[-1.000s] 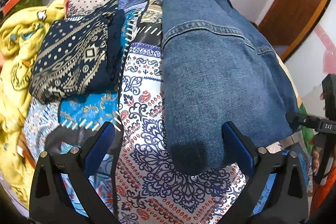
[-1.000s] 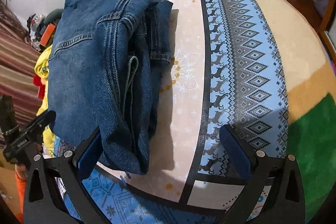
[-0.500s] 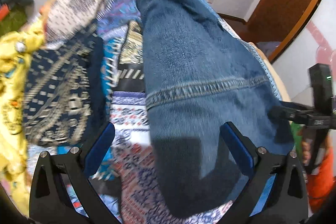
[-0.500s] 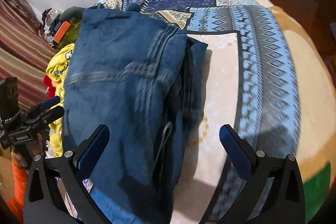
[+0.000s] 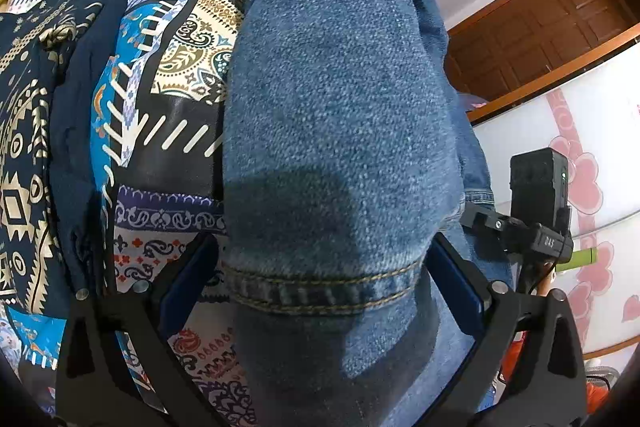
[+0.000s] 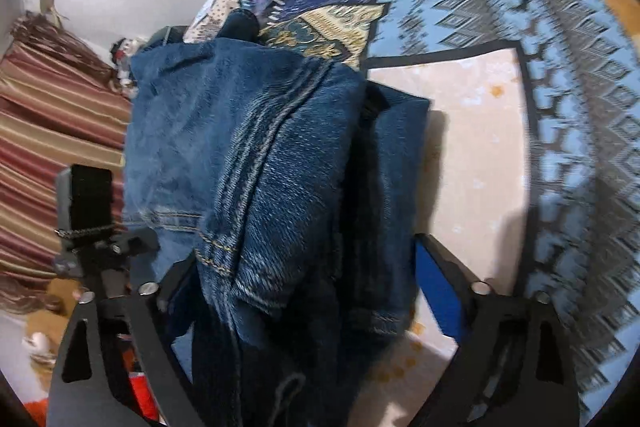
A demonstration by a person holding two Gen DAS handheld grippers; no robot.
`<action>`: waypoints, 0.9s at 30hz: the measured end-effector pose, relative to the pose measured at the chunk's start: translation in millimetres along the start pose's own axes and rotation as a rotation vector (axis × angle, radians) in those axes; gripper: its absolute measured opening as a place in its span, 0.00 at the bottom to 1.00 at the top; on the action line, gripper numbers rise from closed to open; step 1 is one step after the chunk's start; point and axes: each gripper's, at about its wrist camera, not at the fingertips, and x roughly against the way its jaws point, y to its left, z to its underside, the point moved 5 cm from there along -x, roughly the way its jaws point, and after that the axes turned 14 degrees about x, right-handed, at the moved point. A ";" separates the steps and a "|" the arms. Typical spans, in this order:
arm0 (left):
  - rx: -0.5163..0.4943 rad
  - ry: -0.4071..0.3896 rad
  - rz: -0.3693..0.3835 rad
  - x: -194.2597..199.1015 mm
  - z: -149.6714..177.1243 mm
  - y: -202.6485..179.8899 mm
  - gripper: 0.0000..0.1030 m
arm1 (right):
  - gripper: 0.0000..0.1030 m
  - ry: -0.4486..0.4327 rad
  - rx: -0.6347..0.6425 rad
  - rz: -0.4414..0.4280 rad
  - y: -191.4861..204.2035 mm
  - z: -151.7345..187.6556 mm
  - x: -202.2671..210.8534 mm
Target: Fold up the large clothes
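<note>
A pair of folded blue jeans point(image 5: 340, 115) lies lengthwise on the patterned bedspread point(image 5: 176, 39). My left gripper point(image 5: 324, 279) is open, its jaws wide on either side of the near part of the jeans by a stitched seam. In the right wrist view the jeans point(image 6: 256, 163) show as a stacked fold. My right gripper point(image 6: 304, 283) is open too, straddling the near end of that fold. Each gripper shows at the edge of the other's view.
A folded dark blue patterned garment point(image 5: 36, 131) lies left of the jeans. A wooden door point(image 5: 540, 27) stands at the right. A striped curtain point(image 6: 52, 147) hangs at the left in the right wrist view. Pale bedspread point(image 6: 476, 155) lies right of the jeans.
Both grippers have moved forward and down over the jeans. The jeans now sit between the jaws of each. Both stay open.
</note>
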 end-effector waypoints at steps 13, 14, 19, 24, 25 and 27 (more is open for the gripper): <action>-0.014 -0.060 0.036 27.3 28.1 -43.6 0.60 | 0.32 -0.019 -0.014 0.056 41.2 -7.0 32.0; -0.022 -0.069 0.040 34.1 32.2 -47.2 0.59 | 0.31 -0.028 -0.005 0.064 48.2 -7.5 35.5; -0.060 -0.137 0.071 83.8 50.6 -57.9 0.57 | 0.29 -0.066 0.062 0.082 93.3 -16.0 50.3; -0.096 -0.239 0.102 155.5 55.5 -58.7 0.57 | 0.29 -0.126 0.153 0.082 153.1 -34.9 58.5; -0.105 -0.264 0.106 173.1 55.5 -57.2 0.57 | 0.29 -0.135 0.169 0.081 162.3 -37.1 59.0; -0.114 -0.305 0.112 203.6 53.8 -51.4 0.57 | 0.29 -0.154 0.200 0.073 184.8 -45.4 55.7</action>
